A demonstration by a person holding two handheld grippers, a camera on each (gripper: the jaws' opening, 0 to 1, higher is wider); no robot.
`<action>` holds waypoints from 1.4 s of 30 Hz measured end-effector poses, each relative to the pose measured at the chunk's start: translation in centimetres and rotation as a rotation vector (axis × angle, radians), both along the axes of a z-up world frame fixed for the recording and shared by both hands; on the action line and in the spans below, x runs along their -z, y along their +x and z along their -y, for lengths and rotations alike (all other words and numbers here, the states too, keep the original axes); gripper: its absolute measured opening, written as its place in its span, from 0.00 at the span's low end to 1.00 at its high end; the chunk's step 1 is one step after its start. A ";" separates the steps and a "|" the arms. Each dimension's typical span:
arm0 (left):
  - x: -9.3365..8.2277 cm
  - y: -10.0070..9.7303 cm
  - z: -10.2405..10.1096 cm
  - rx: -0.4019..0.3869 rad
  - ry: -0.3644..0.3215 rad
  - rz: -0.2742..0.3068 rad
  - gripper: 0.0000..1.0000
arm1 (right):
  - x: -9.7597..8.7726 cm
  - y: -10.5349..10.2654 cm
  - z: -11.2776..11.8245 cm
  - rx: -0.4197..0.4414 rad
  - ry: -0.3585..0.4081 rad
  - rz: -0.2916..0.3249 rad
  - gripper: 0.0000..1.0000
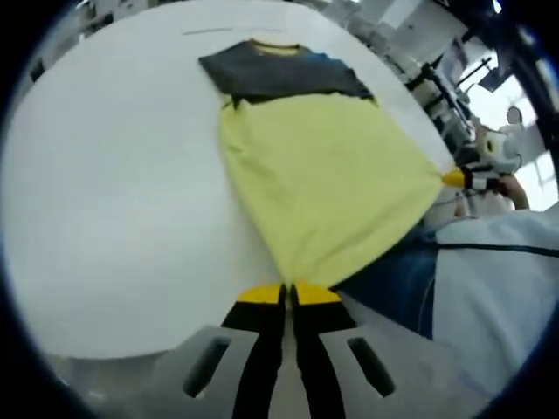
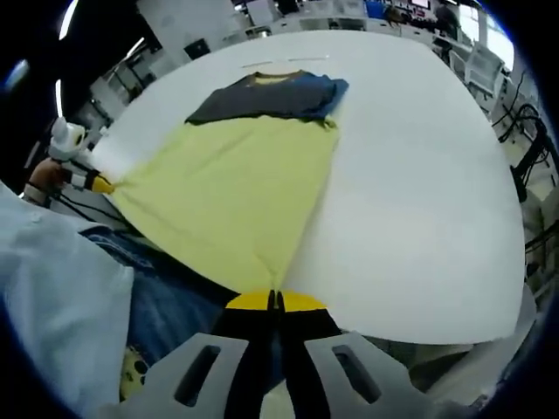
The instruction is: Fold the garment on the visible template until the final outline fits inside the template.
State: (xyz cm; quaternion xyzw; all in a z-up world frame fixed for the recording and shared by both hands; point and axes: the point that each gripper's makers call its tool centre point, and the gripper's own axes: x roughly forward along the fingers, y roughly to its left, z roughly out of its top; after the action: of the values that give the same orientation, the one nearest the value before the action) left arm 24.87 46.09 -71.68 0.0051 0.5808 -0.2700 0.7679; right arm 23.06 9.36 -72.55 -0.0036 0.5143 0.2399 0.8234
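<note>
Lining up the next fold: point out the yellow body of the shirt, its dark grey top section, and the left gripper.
yellow body [image 2: 231, 196], right gripper view, middle of the stretched yellow cloth.
dark grey top section [image 1: 284, 74], left gripper view, middle of the grey panel.
left gripper [image 1: 288, 292], left gripper view, yellow tips shut on the shirt's hem.

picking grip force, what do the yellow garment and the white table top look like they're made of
Yellow garment: soft matte knit, probably cotton jersey; it bunches into creases where the left claw and right claw pinch it. White table top: smooth, matte, rigid, perhaps laminate; hard to tell.
</note>
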 end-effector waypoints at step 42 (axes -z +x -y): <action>-4.0 -2.8 0.3 0.117 0.025 -0.087 0.00 | -2.8 -2.9 0.2 -0.093 -0.023 -0.113 0.02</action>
State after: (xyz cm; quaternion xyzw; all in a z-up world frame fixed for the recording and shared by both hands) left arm 22.05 45.76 -67.71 0.0367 0.6157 -0.3072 0.7247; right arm 20.16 9.17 -69.74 -0.0235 0.5618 0.2717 0.7810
